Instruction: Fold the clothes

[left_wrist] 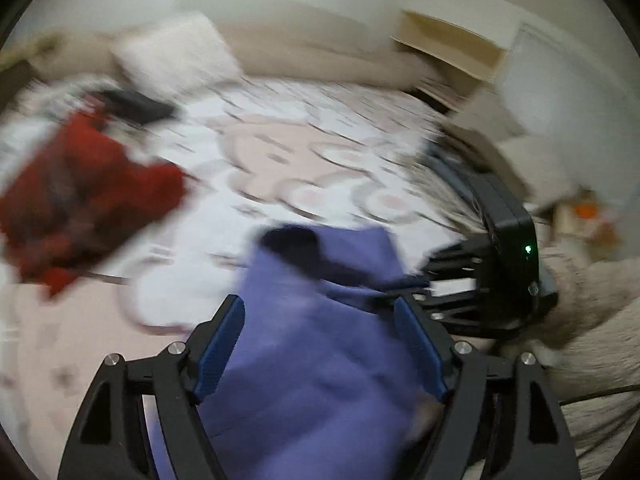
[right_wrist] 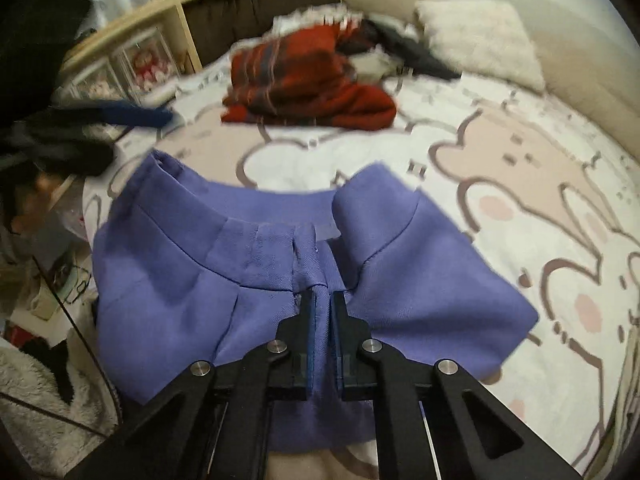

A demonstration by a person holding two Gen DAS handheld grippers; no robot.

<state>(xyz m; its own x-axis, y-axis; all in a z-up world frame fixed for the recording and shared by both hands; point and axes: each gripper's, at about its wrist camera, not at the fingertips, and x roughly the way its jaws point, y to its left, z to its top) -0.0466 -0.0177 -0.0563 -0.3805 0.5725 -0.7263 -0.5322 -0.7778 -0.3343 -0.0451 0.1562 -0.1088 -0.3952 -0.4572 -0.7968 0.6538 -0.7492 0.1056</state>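
A purple garment (right_wrist: 400, 272) with a waistband and pleats lies on the bed, partly bunched. In the right wrist view my right gripper (right_wrist: 323, 300) is shut on a raised fold at its middle. The left wrist view is blurred. There the same purple garment (left_wrist: 312, 380) fills the space between the blue pads of my left gripper (left_wrist: 320, 328), whose jaws stand wide apart and do not press on it. My right gripper (left_wrist: 400, 284) also shows in that view, pinching the cloth from the right.
A cartoon-print bed cover (right_wrist: 520, 180) spreads under everything. A red plaid garment (right_wrist: 304, 80) lies heaped farther back, with a dark garment (right_wrist: 416, 52) and a white fluffy pillow (right_wrist: 480, 36) behind it. A wooden shelf headboard (right_wrist: 180, 8) borders the bed. A fluffy beige sleeve (left_wrist: 592, 300) holds the right gripper.
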